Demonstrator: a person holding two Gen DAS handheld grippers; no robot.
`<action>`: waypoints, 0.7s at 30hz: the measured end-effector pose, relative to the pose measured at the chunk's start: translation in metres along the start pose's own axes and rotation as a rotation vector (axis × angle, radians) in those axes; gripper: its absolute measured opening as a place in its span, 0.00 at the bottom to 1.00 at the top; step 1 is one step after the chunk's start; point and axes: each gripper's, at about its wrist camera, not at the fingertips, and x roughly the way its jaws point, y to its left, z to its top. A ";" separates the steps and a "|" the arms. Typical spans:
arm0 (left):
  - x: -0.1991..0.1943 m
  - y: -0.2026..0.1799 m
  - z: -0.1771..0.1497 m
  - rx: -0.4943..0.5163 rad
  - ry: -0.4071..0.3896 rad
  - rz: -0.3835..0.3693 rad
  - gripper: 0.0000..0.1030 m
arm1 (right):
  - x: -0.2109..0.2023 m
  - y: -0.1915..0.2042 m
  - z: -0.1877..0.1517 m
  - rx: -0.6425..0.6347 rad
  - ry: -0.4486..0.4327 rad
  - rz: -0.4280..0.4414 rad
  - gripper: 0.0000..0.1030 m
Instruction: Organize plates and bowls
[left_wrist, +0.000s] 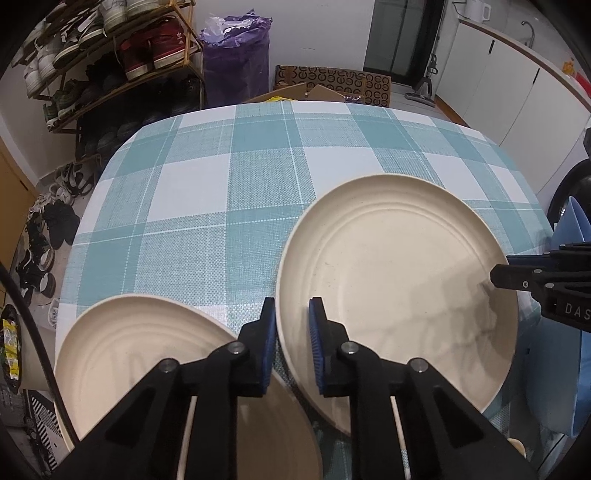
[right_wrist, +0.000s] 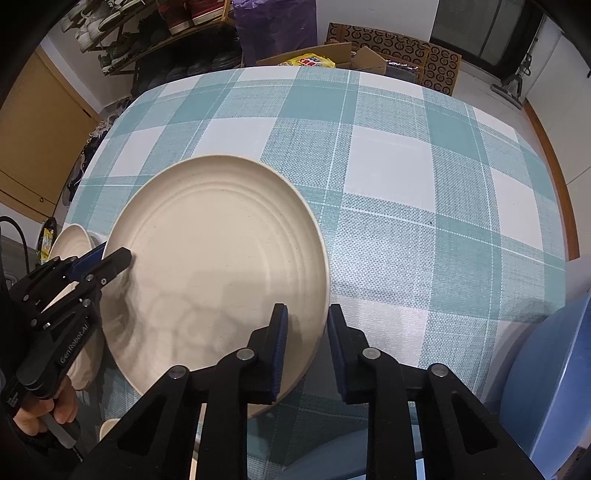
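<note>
Cream ridged plate (left_wrist: 399, 288) tilted, rim gripped; second plate (left_wrist: 140, 354) beside.

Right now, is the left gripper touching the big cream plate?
Touching. In the left wrist view the left gripper straddles the big cream plate, blue pads clamped on its near rim.

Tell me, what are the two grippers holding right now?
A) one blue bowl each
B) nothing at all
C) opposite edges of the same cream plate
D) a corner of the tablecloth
C: the left gripper clamps one rim of the cream plate and the right gripper clamps the opposite rim.
</note>
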 end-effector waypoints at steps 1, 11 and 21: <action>0.000 -0.001 0.000 0.003 0.000 0.003 0.14 | 0.000 0.000 0.000 0.000 -0.003 -0.004 0.16; -0.003 -0.002 0.001 0.002 -0.011 0.004 0.13 | -0.004 -0.002 -0.001 0.005 -0.018 -0.020 0.11; -0.019 -0.003 0.004 -0.004 -0.045 -0.001 0.13 | -0.023 -0.005 -0.001 0.014 -0.059 -0.024 0.11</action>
